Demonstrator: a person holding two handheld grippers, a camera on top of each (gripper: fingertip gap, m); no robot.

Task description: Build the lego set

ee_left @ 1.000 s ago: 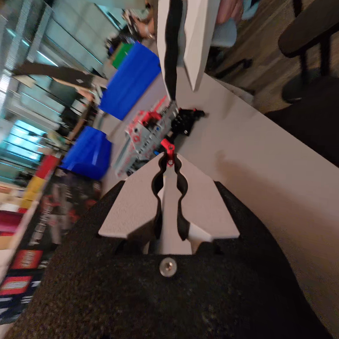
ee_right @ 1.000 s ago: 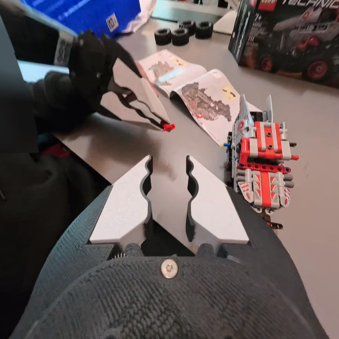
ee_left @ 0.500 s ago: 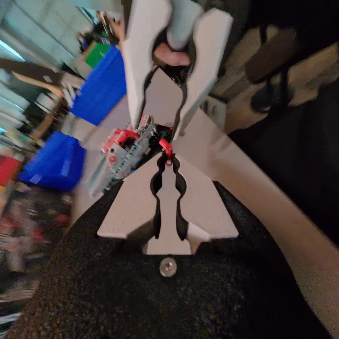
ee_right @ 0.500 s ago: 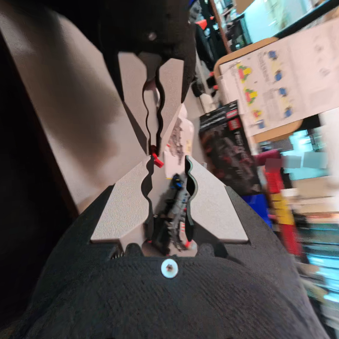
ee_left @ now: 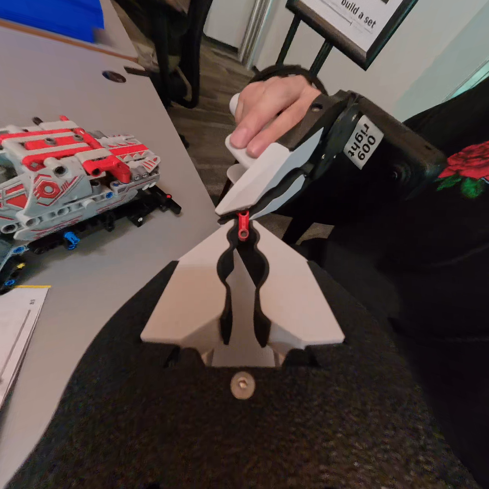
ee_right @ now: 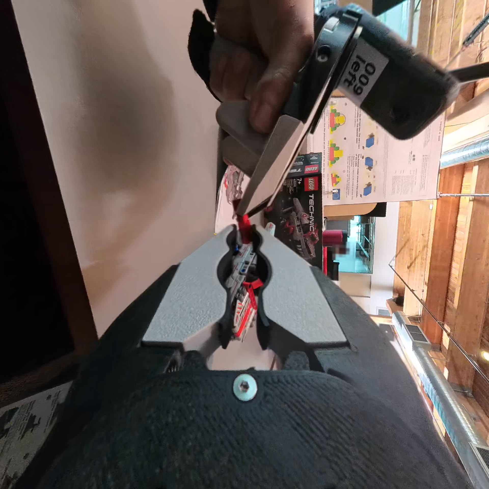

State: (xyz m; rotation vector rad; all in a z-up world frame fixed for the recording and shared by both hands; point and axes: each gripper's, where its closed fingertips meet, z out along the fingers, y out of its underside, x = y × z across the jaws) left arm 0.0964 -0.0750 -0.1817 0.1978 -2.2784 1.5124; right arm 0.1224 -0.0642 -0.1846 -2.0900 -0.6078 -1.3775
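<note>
Now both hand-held grippers pinch 1 red connector [ee_left: 243,227].

I can't see the far end of the small red plastic connector piece [ee_left: 243,225]; in the left wrist view it vanishes between the tips of the grey-fingered right gripper [ee_left: 238,211]. The grey-and-red brick truck model [ee_left: 68,174] runs off the frame's left edge there. In the right wrist view I only glimpse that model [ee_right: 242,299] through the slot between my own fingers. The white instruction booklet [ee_left: 16,330] is cut off at lower left.
</note>
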